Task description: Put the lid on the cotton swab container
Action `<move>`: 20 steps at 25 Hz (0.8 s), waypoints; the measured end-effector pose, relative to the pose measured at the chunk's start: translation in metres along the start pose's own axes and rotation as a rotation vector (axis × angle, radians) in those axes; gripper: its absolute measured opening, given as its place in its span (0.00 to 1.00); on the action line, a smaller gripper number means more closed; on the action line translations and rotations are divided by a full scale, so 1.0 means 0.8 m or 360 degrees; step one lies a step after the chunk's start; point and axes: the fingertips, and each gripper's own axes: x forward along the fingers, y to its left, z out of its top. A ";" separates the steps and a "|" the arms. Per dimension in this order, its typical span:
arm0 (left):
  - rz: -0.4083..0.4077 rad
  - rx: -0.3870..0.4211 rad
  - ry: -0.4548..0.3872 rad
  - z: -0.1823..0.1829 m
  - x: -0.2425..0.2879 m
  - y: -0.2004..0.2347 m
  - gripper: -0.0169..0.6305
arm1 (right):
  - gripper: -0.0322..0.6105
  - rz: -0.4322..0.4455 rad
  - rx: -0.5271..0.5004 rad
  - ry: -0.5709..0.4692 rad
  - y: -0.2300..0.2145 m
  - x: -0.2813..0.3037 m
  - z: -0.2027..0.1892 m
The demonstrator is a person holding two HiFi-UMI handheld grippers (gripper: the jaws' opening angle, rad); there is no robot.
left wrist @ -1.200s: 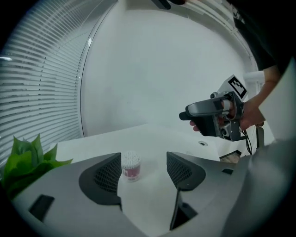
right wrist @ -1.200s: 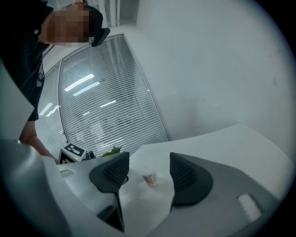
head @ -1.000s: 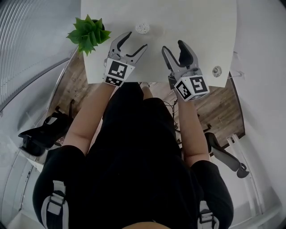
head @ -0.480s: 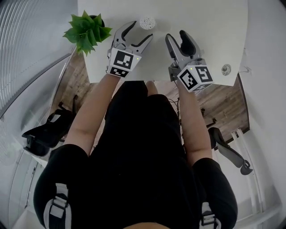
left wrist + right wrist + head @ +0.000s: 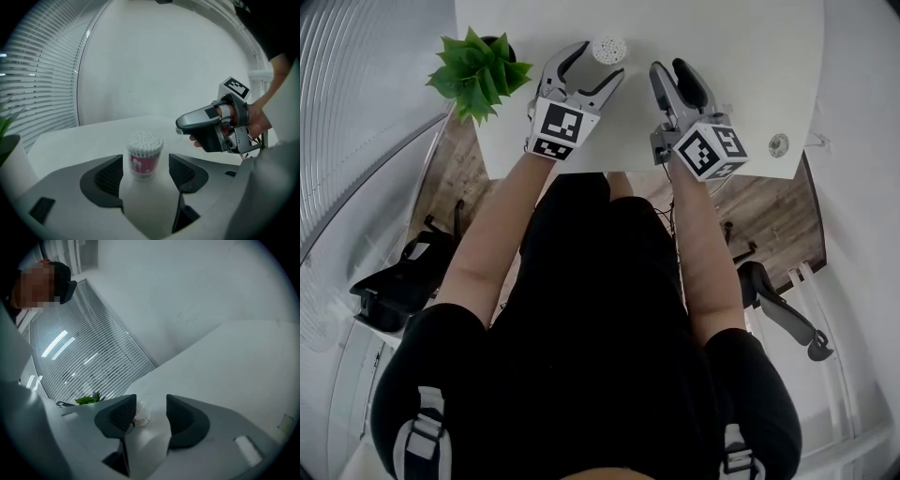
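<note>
Fingers are apart on our left gripper (image 5: 592, 67) and right gripper (image 5: 672, 70) (right's just been closing, empty), and the cotton swab container (image 5: 608, 49) sits lidless just past the left tips, in from the desk's (image 5: 741, 56) near edge.

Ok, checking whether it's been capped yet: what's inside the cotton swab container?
White cotton swab tips pack the open, uncovered top of the container. Its pink label hides the stems and the bottom.

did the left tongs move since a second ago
Yes: the left tongs have moved forward across the table toward the cotton swab container, which now stands at their open tips.
</note>
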 end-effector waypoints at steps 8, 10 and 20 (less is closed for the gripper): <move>-0.0030 -0.0002 0.0000 0.000 0.007 0.000 0.49 | 0.33 0.0041 0.0186 0.0006 -0.007 0.012 -0.010; -0.0031 0.0001 -0.0001 0.001 0.008 0.000 0.48 | 0.32 0.0055 0.0213 0.0010 -0.006 0.014 -0.012; -0.0021 0.0009 -0.0005 0.001 0.007 0.005 0.38 | 0.27 0.0111 0.0274 0.0022 0.002 0.019 -0.016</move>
